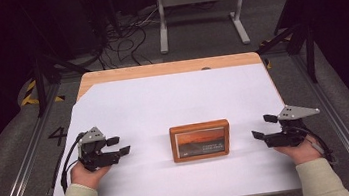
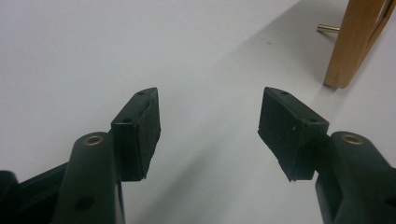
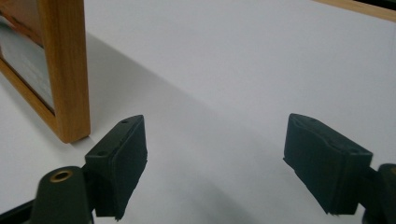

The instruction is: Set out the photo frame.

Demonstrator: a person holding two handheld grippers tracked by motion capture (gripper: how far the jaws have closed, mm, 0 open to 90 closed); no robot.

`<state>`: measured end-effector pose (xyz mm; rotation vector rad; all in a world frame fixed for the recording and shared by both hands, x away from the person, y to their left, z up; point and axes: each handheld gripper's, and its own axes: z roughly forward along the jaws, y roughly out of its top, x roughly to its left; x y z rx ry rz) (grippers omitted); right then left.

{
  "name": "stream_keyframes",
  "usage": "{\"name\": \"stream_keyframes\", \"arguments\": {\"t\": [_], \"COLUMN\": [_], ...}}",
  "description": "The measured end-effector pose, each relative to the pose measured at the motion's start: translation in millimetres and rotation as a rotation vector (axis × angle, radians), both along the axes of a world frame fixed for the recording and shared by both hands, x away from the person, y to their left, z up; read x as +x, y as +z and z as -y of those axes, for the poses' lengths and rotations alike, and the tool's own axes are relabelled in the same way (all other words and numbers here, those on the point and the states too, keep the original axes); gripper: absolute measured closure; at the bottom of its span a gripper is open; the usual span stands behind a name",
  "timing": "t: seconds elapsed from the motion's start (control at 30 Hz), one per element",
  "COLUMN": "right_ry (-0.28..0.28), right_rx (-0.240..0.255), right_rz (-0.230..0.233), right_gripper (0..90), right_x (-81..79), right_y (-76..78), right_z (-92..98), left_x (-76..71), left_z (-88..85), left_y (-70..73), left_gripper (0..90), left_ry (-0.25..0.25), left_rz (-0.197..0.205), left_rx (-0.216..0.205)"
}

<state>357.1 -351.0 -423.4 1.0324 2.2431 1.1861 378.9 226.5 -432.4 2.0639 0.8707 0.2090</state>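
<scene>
**Wooden picture frame standing between two open grippers**

High view. The picture frame (image 1: pixel 201 140) stands at the centre of the white sheet (image 1: pixel 177 97) that covers the table (image 1: pixel 169 68), its picture side turned toward the person. The left gripper (image 1: pixel 119 145) lies at 9 o'clock of the frame and the right gripper (image 1: pixel 263 126) at 3 o'clock; both are well apart from it, with jaws spread and nothing between them. Each gripper rests in a hand that enters from 6 o'clock. A grey metal stand (image 1: pixel 200 11) sits on the floor beyond the table, at 12 o'clock.

Left gripper view. The two black jaws stand wide and empty over bare sheet. The frame's wooden edge (image 2: pixel 353 42) rises at 1 o'clock, with a small brass pin (image 2: pixel 328 28) beside it, probably part of the back support.

Right gripper view. The jaws again gape with only sheet between them. The frame's side rail (image 3: pixel 65 70) stands at 10 o'clock, near the left pad (image 3: pixel 122 163) but not touching.

Judgement. The frame appears to be set upright and released. If it is to be handled again, each gripper should approach level, straddle a side rail squarely, and close gently, since a sideways nudge could tip the frame off its support.
</scene>
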Motion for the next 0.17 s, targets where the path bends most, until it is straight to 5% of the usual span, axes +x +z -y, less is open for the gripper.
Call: {"name": "stream_keyframes", "arguments": {"t": [0.17], "right_ry": [0.002], "right_rx": [-0.003], "right_rz": [0.003], "right_gripper": [20.7], "right_x": [0.6], "right_y": [-1.8], "right_z": [-1.8], "left_x": [-0.4], "left_z": [0.8], "left_y": [-0.6], "left_gripper": [37.2], "left_ry": [0.001], "left_rz": [0.005], "left_rx": [0.002]}}
